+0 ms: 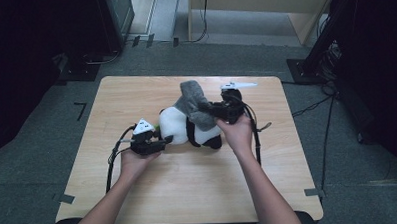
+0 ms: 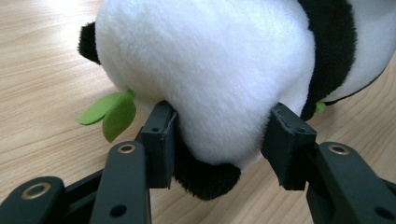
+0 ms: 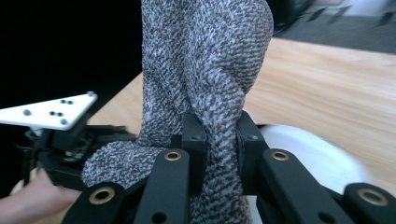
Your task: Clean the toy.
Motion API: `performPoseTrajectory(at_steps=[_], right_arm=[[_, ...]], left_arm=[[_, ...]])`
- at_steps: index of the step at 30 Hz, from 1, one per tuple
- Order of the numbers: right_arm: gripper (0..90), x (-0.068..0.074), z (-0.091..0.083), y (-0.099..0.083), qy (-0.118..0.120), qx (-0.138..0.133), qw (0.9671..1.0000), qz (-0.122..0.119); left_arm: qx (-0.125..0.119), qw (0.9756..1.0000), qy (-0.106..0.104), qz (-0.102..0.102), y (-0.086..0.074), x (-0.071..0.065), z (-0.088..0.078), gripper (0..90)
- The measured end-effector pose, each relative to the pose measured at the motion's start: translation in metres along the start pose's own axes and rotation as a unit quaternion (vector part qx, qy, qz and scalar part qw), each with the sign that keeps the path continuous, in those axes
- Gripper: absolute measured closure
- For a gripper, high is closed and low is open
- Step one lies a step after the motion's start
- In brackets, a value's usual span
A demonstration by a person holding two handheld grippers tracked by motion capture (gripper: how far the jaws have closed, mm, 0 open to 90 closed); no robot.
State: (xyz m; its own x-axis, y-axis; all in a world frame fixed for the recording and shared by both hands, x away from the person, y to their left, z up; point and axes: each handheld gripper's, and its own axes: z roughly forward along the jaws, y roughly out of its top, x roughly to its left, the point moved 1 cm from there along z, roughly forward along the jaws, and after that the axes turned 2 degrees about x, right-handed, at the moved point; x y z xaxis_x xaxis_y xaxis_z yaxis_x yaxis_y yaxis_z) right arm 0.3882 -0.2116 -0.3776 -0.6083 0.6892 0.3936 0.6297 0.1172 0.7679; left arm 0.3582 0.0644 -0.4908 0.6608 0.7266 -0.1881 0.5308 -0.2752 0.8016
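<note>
Dark grey carpet surrounds a pale wooden table (image 1: 139,194), and the room's left and right edges fall into shadow where we cannot make out details. We see a plush panda (image 1: 184,126) lying near the table's middle, its head end partly hidden under a grey knitted cloth (image 1: 193,103) and behind the right hand; its face cannot be made out.

In the left gripper view, the panda's rounded white body sits between the left gripper (image 2: 219,140), whose black jaws stand apart on either side of it. The pads look close to the fur, perhaps just brushing it, but do not seem to squeeze. A black paw hangs below, and a green felt leaf (image 2: 109,112) lies on the wood beside it.

The right gripper (image 3: 219,135) is clamped on the cloth, its jaws pinching a fold of the speckled, nubbly knit, which rises upward in a bunched column above the panda. The panda's fur looks soft and fuzzy.
</note>
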Motion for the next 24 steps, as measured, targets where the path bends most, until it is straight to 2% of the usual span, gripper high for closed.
performPoseTrajectory(at_steps=[3, 6, 8, 12, 14, 19, 24], right_arm=[[79.3, 0.015, 0.024, 0.003, 0.017, 0.016, 0.9997, -0.008], [79.3, 0.023, 0.048, 0.001, 0.035, 0.030, 0.9989, -0.002], [79.3, 0.025, 0.062, -0.003, 0.041, 0.042, 0.9983, 0.001], [78.9, 0.022, 0.085, -0.012, 0.034, 0.075, 0.9966, 0.004], [78.9, 0.020, 0.086, -0.014, 0.034, 0.072, 0.9968, 0.009], [78.6, 0.012, 0.075, -0.012, 0.001, 0.077, 0.9970, -0.005], [78.5, -0.008, 0.054, -0.016, -0.023, 0.070, 0.9973, 0.009]], left_arm=[[0.000, 1.0000, 0.000, 0.000, 0.000, 0.000, 0.000, 48.7], [0.000, 1.0000, 0.000, 0.002, 0.000, 0.000, 0.000, 48.7], [0.000, 1.0000, 0.000, 0.002, 0.000, 0.000, 0.000, 48.7], [0.005, 1.0000, 0.001, -0.002, 0.000, 0.000, 0.001, 47.2], [0.005, 1.0000, 0.000, -0.002, 0.000, 0.001, 0.001, 46.8], [0.007, 1.0000, 0.001, 0.002, 0.000, -0.002, 0.003, 47.6], [0.007, 1.0000, 0.000, -0.002, 0.001, -0.001, 0.003, 48.6]])
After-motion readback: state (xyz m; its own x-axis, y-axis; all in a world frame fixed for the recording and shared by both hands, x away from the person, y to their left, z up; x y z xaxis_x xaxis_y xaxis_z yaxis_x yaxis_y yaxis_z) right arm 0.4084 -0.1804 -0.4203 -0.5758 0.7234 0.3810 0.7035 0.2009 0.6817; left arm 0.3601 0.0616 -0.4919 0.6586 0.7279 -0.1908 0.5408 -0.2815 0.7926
